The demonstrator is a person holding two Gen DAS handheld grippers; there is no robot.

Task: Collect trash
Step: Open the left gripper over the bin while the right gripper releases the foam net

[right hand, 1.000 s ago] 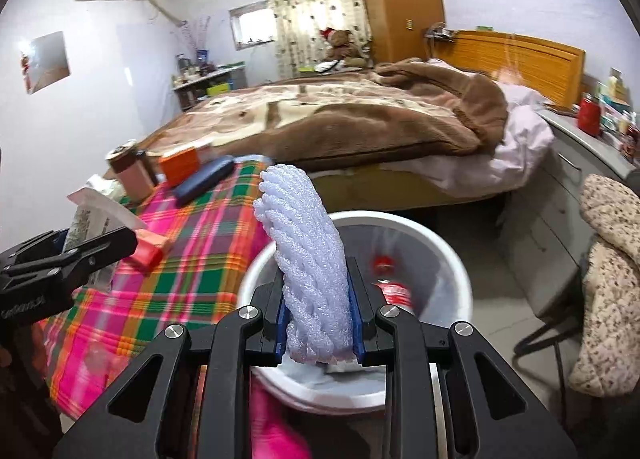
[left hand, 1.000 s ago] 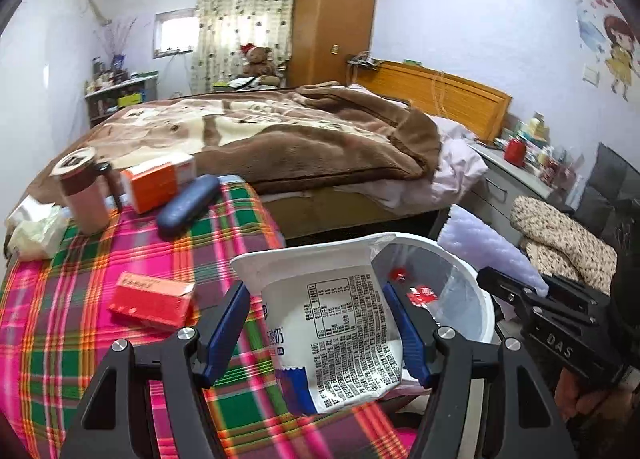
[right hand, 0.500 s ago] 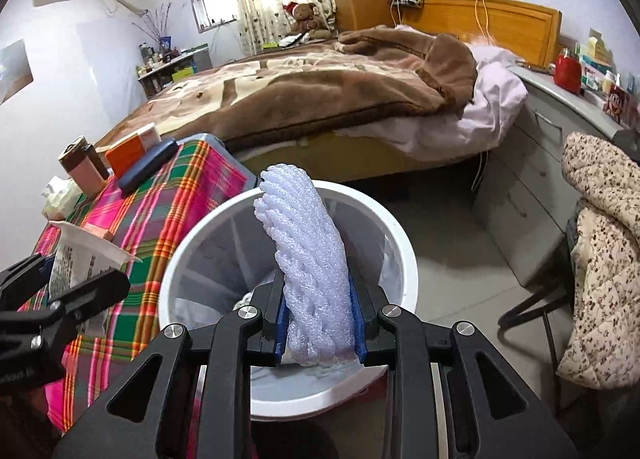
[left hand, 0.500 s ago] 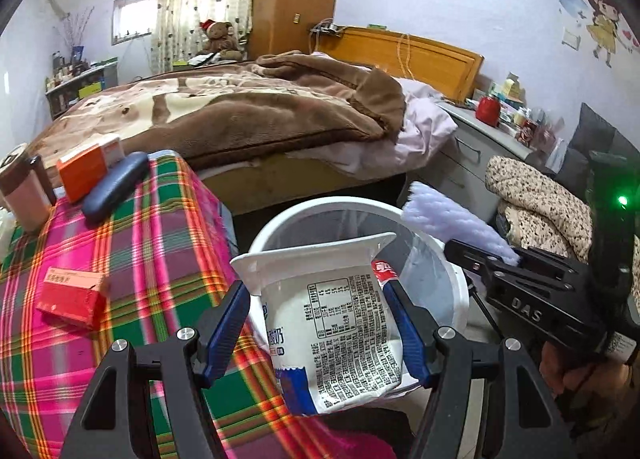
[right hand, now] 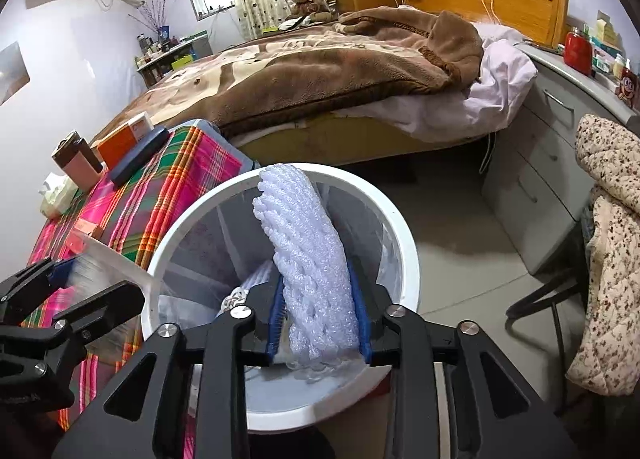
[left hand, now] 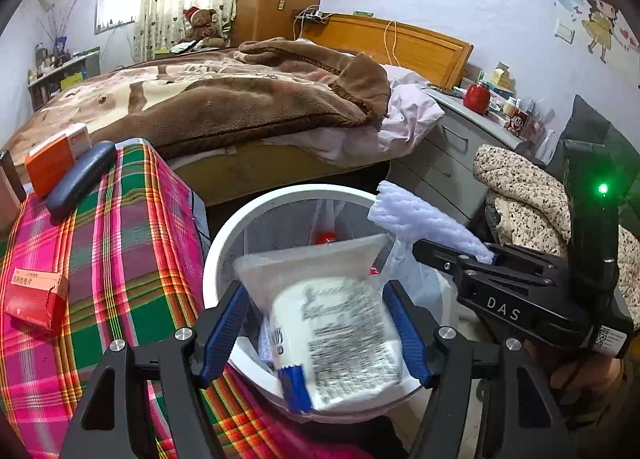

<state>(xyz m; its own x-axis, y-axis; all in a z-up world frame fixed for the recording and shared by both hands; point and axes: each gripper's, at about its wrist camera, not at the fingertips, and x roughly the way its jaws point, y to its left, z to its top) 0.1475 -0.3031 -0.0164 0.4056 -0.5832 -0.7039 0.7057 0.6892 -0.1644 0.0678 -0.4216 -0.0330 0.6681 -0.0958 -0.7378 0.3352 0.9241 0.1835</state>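
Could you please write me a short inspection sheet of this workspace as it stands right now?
Surface: plaid cloth beside a white bin.
Job's things: printed cup and foam net, both over the bin; a red item already inside.
Clutter: red box, orange box, dark case on the cloth.
Grippers: left hand-held gripper around the cup; right hand-held gripper has just been opening, net between its fingers.
Cables: orange cord over the headboard.
Surroundings: bed, drawers.
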